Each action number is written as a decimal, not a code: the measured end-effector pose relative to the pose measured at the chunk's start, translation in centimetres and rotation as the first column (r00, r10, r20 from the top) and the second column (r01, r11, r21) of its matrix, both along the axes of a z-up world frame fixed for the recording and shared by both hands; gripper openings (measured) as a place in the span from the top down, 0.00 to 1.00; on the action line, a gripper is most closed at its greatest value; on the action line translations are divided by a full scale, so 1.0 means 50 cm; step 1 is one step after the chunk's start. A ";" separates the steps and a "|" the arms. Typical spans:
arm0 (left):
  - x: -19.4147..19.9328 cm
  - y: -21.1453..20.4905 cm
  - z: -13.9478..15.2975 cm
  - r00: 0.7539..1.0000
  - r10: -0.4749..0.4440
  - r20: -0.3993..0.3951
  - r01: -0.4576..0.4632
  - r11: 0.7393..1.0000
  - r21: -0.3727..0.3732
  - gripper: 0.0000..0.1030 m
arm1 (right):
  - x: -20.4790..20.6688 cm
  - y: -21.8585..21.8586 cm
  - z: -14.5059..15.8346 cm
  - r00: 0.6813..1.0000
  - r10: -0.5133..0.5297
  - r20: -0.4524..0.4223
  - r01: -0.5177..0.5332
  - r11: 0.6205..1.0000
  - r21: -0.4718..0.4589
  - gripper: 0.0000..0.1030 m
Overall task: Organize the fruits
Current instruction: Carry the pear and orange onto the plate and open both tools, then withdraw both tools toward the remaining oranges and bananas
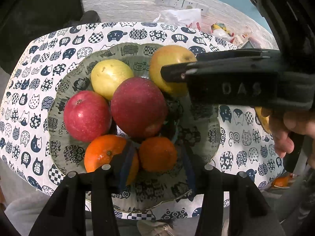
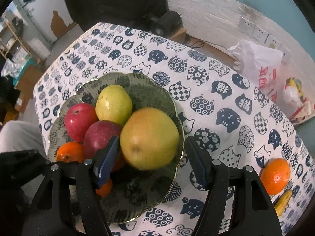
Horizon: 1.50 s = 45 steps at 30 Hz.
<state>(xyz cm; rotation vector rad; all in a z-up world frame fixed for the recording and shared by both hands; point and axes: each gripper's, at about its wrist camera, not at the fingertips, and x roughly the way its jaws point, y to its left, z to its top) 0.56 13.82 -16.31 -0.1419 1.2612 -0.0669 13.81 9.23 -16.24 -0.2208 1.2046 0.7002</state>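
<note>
On the table (image 2: 226, 102), under a white cloth printed with dark blue cat heads, a green patterned plate (image 2: 157, 90) with a wavy rim. In the plate, six fruits close together:

- Two red apples side by side, the brighter one (image 1: 86, 116) at the left, the darker one (image 1: 138, 107) in the middle and leaning on its neighbours.
- A yellow-green pear (image 1: 111, 78) behind the apples.
- A bigger yellow-orange fruit (image 2: 149, 137) at the plate's right side, a little blurred in the right wrist view.
- Two oranges at the near edge, one (image 1: 100, 153) at the left and one (image 1: 157, 154) just beside it.

Right tongs (image 2: 152, 139) spread wide around the bigger yellow-orange fruit. Blue pad of the left finger (image 2: 108, 161) very near the fruit's side, touching or not impossible to tell; the other finger clearly apart from it, over the plate's rim. Gripping nothing.

Left tongs (image 1: 155, 151) also spread wide, low over the near part of the plate, with one orange between the fingers and the other orange partly behind the left finger. Holding nothing.

Outside the plate, on the cloth to the right, one more orange (image 2: 275, 179) and just below it a banana (image 2: 283, 202). Farther back, near the wall, a white plastic bag (image 2: 259, 63) with red print.
</note>
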 end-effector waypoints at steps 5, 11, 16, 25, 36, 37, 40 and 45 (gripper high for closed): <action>0.000 0.000 0.000 1.000 0.003 -0.003 -0.003 1.000 -0.002 0.51 | 0.003 -0.014 -0.006 1.000 -0.020 -0.023 0.021 1.000 0.008 0.28; -0.001 -0.002 0.003 1.000 0.014 -0.011 -0.014 1.000 -0.003 0.50 | -0.005 -0.023 -0.009 0.999 -0.020 -0.040 0.021 1.000 0.007 0.28; -0.003 -0.008 0.007 1.000 0.015 -0.010 -0.015 1.000 0.007 0.46 | -0.011 -0.034 0.013 0.999 -0.029 -0.023 0.030 0.999 0.031 0.28; 0.007 -0.022 0.034 1.000 0.017 0.021 -0.017 1.000 0.004 0.39 | -0.017 -0.073 0.057 0.998 -0.061 0.003 0.061 0.996 0.062 0.28; 0.042 -0.076 0.091 0.996 -0.010 0.090 0.008 1.000 0.021 0.35 | -0.025 -0.168 0.103 0.990 -0.131 0.051 0.129 0.991 0.039 0.28; 0.046 -0.082 0.095 0.996 -0.013 0.092 0.011 1.000 0.022 0.35 | -0.024 -0.176 0.105 0.989 -0.139 0.048 0.137 0.990 0.041 0.28; 0.061 -0.102 0.101 0.995 -0.024 0.095 0.022 1.000 0.022 0.35 | -0.022 -0.209 0.111 0.984 -0.170 0.047 0.168 0.985 0.038 0.27; 0.082 -0.136 0.108 0.994 -0.047 0.103 0.043 0.998 0.038 0.31 | -0.023 -0.260 0.115 0.977 -0.206 0.061 0.205 0.979 0.010 0.24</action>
